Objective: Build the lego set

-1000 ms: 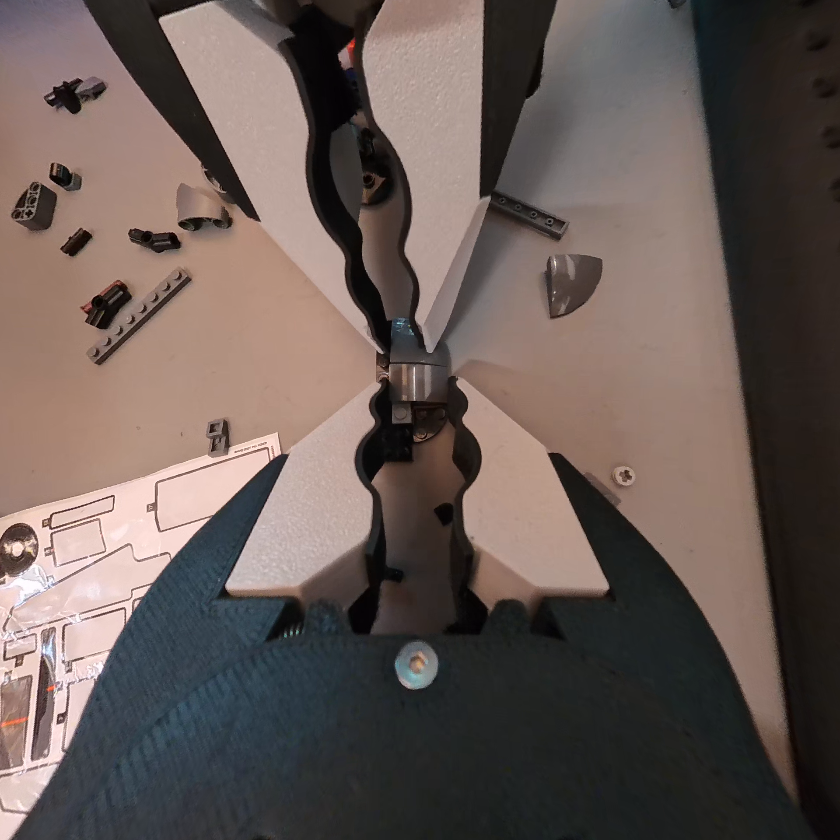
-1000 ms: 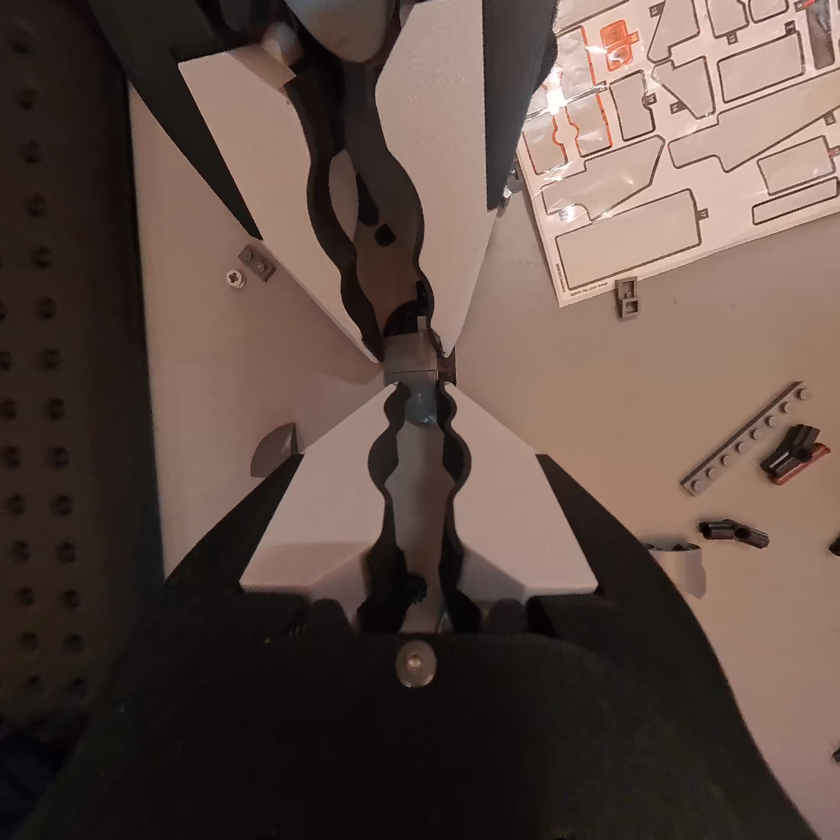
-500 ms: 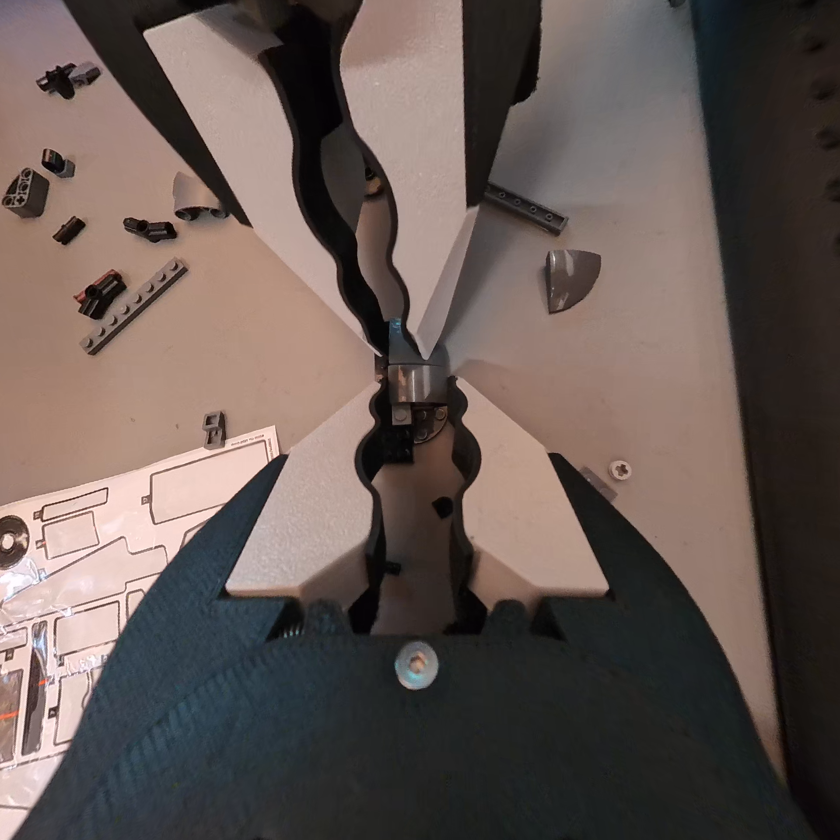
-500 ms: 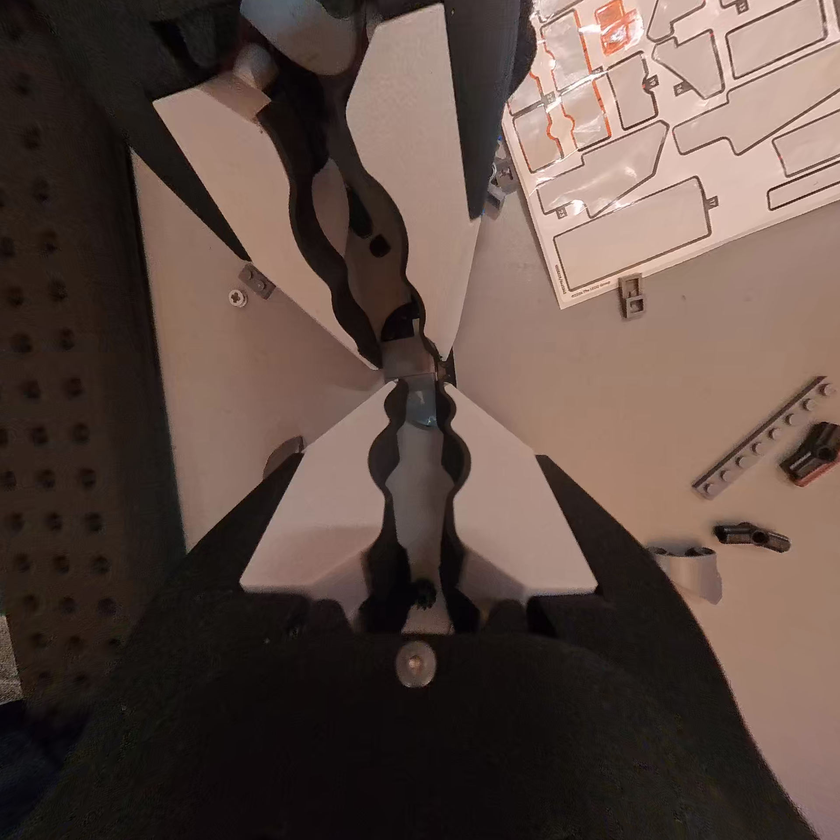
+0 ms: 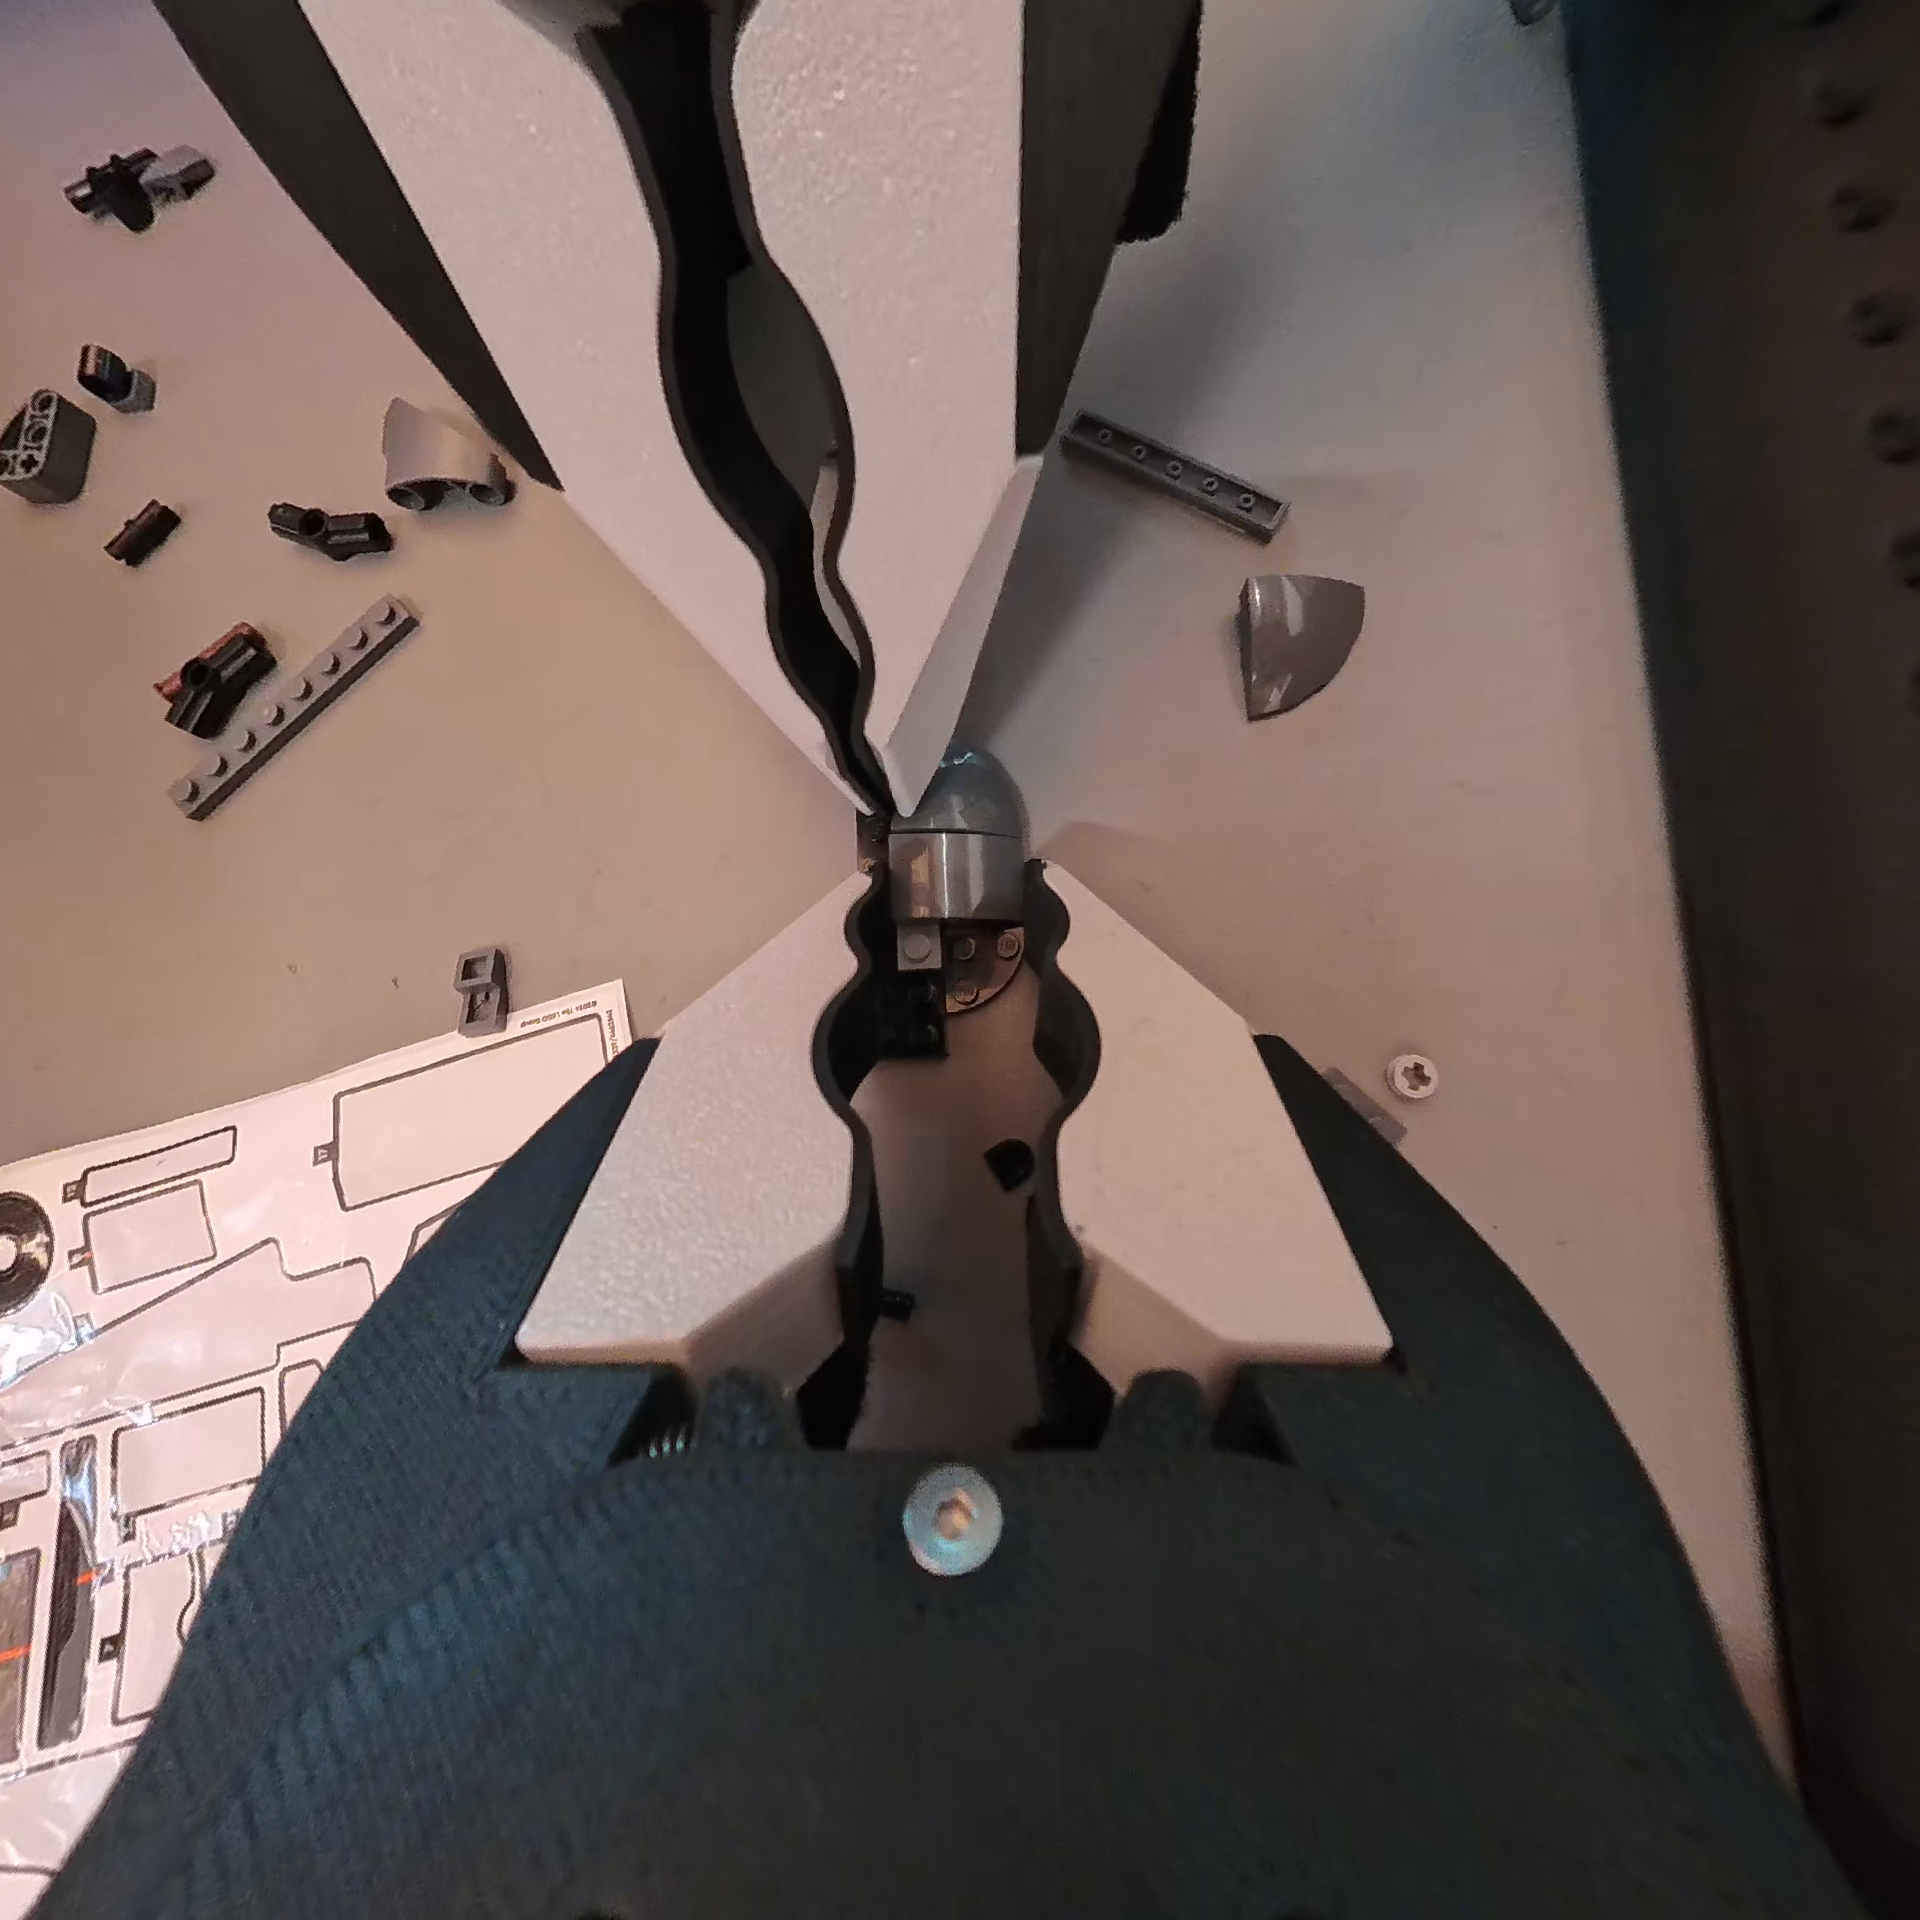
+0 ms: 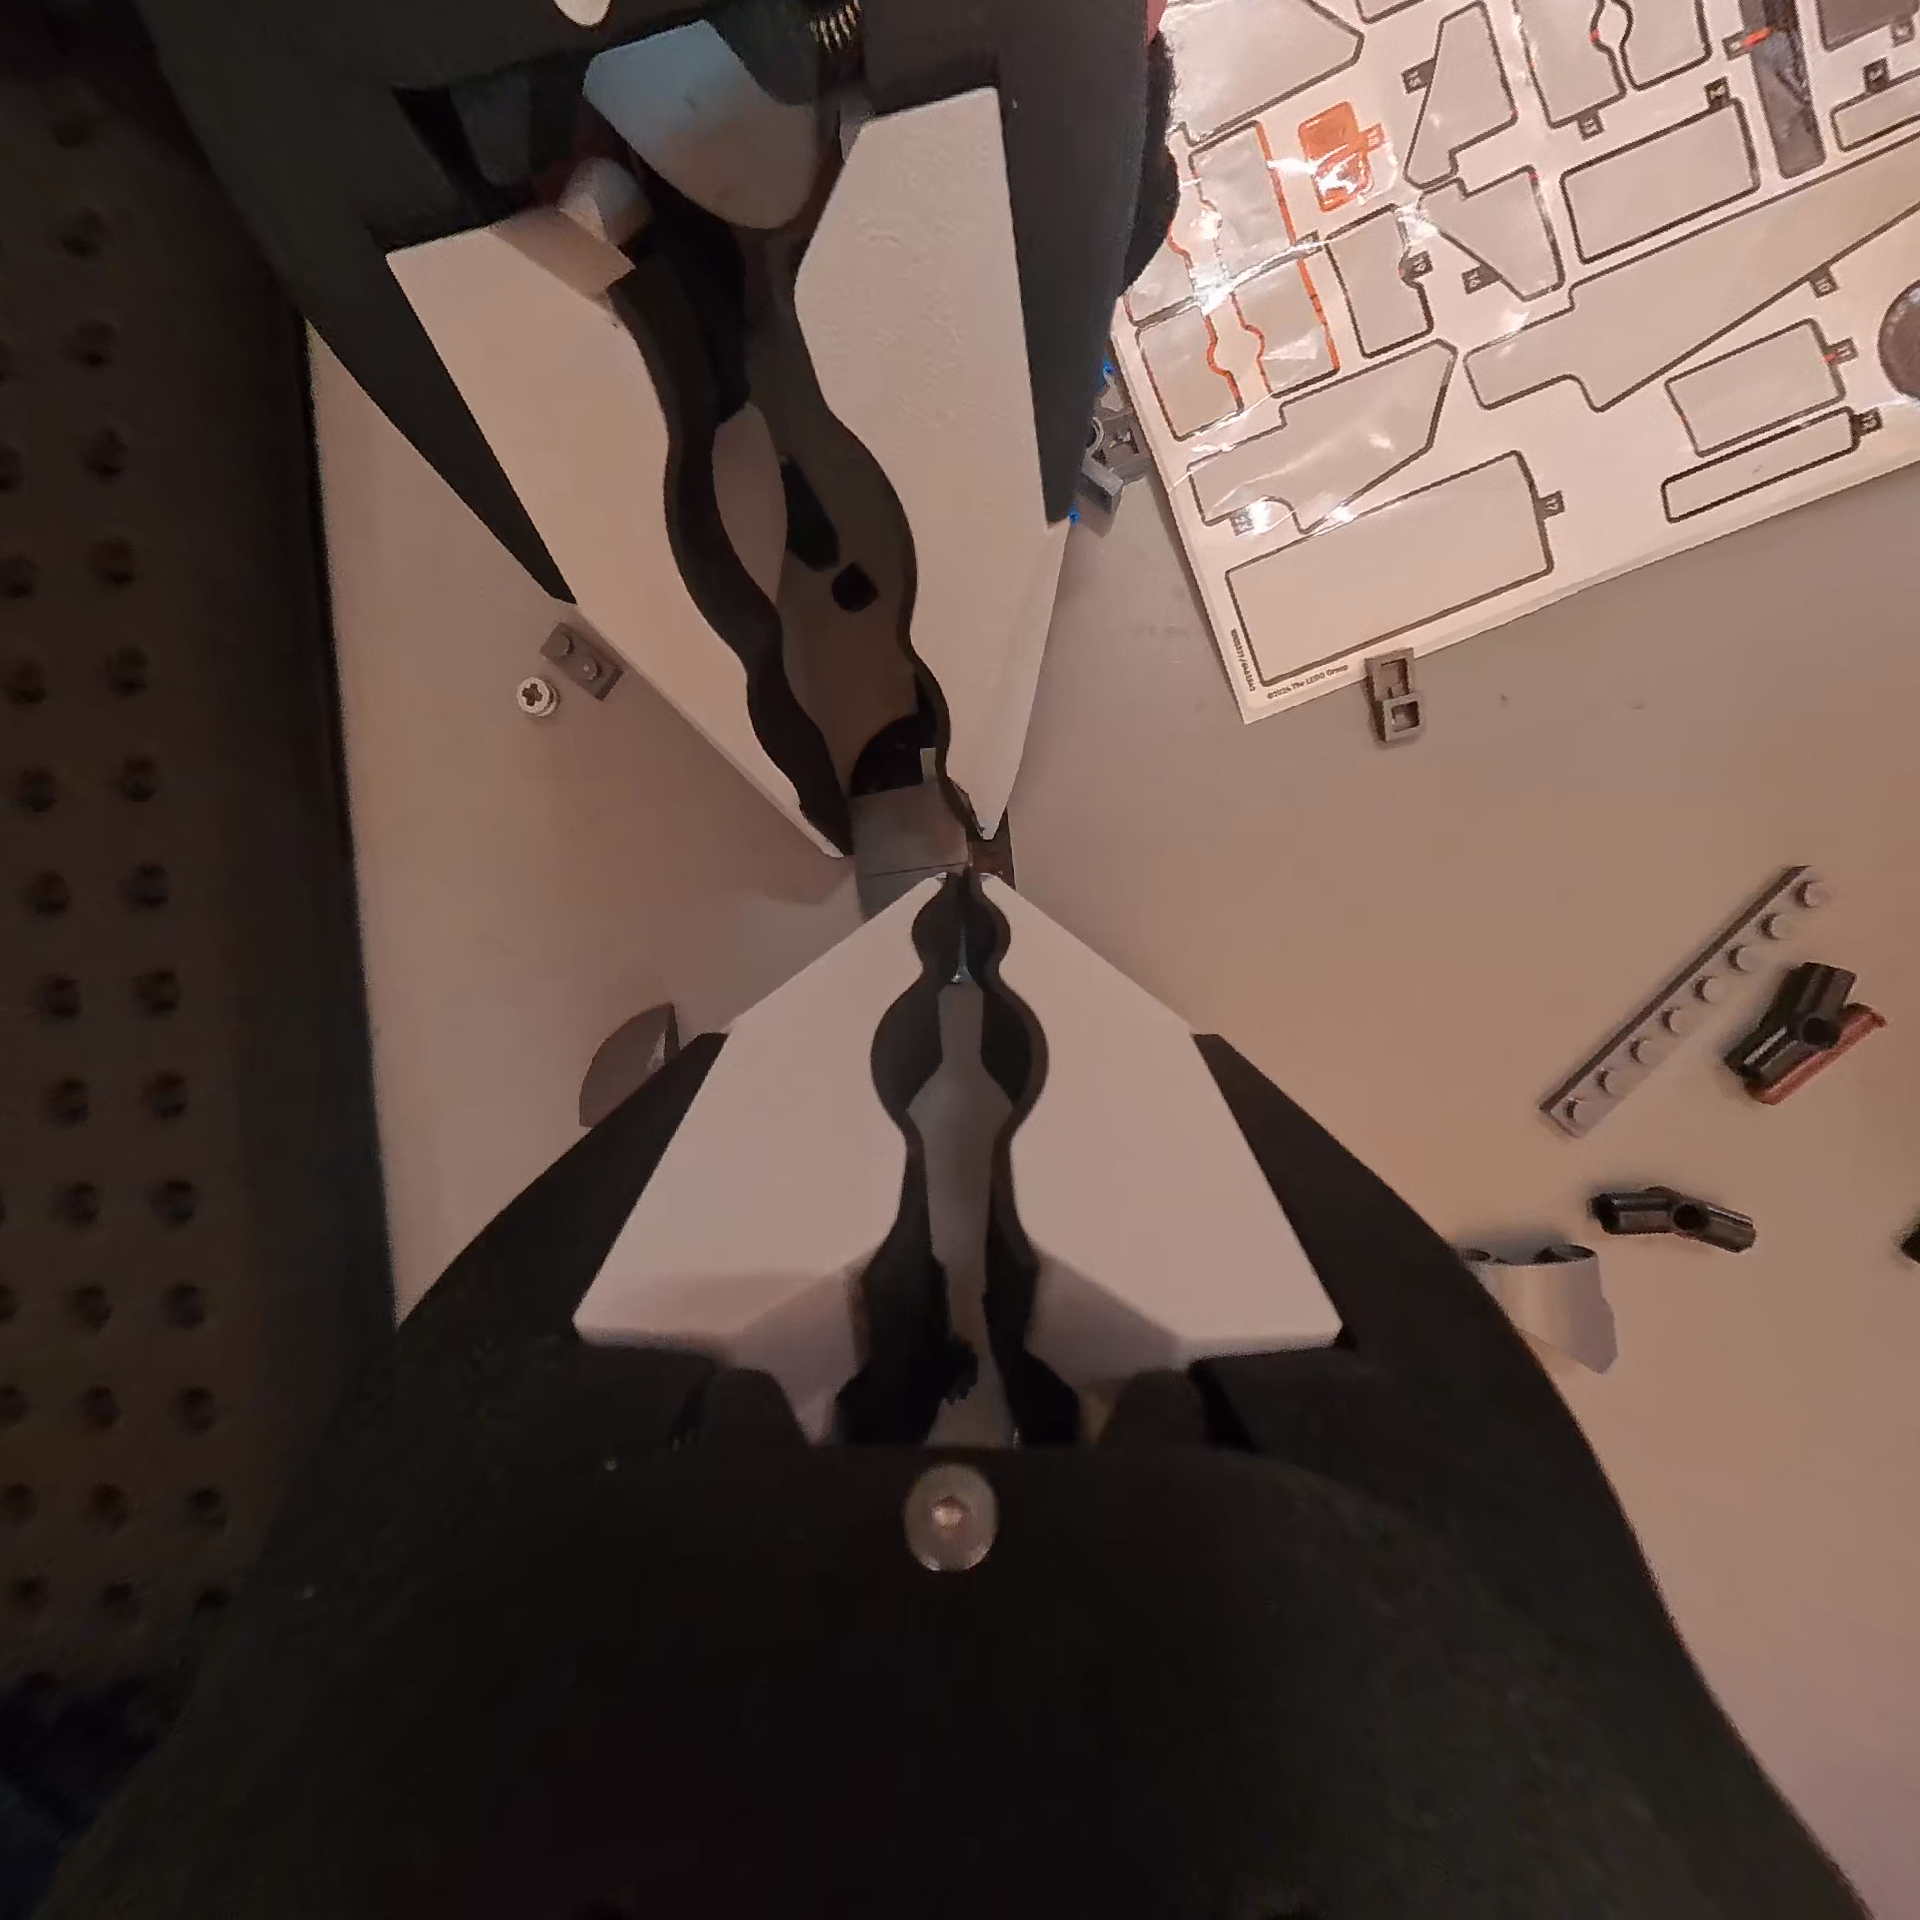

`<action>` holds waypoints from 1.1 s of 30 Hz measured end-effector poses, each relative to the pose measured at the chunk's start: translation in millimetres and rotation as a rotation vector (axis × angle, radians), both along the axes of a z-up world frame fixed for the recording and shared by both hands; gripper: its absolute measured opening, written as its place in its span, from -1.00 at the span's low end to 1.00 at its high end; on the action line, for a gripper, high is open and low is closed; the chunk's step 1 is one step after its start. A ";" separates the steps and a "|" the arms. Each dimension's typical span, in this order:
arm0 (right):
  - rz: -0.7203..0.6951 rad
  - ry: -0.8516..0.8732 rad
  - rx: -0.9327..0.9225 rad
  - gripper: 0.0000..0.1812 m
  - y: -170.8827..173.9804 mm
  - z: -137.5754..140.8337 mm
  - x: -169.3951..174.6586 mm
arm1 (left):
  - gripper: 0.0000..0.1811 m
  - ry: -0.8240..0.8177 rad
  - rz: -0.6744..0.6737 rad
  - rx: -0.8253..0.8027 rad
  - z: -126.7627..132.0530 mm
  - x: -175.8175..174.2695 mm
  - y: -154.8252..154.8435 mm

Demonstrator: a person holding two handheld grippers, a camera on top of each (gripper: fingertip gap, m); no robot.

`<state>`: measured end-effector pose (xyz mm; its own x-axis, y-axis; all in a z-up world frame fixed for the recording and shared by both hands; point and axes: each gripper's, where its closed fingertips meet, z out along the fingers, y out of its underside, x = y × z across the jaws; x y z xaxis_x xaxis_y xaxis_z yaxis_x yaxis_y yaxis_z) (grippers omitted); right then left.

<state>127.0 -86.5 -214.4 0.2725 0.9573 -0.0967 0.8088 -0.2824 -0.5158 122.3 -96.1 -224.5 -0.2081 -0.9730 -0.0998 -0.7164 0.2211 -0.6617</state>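
Left wrist view: the left tool (image 5: 954, 883) is clamped on a grey domed lego assembly (image 5: 956, 852), with the right tool's tips meeting it from ahead. Right wrist view: the right tool (image 6: 961, 878) looks pinched together — probably on a tiny dark piece (image 6: 987, 854) beside the assembly; 1 sticker sheet (image 6: 1558, 343) lies ahead-right on the table (image 6: 1299, 935).

Both wrist cameras look steeply down, facing each other, sharing the sticker sheet (image 5: 260, 1174).
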 end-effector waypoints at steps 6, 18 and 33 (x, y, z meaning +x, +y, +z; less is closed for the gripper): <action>-0.001 -0.046 0.026 -1.00 0.4 -1.9 -2.4 | -0.75 0.001 0.002 -0.003 -0.1 -0.5 -0.1; 0.012 -0.041 0.020 -1.00 -3.9 -1.5 3.9 | -0.75 -0.004 -0.014 -0.015 -0.2 2.1 -4.0; 0.077 0.049 -0.072 -0.92 -30.6 18.5 26.5 | -0.59 -0.001 0.017 0.028 0.5 2.2 4.6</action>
<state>153.5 -117.1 -195.9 0.1917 0.9652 -0.1777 0.8039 -0.2583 -0.5357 124.5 -91.5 -224.0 -0.1913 -0.9733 -0.1269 -0.7197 0.2270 -0.6561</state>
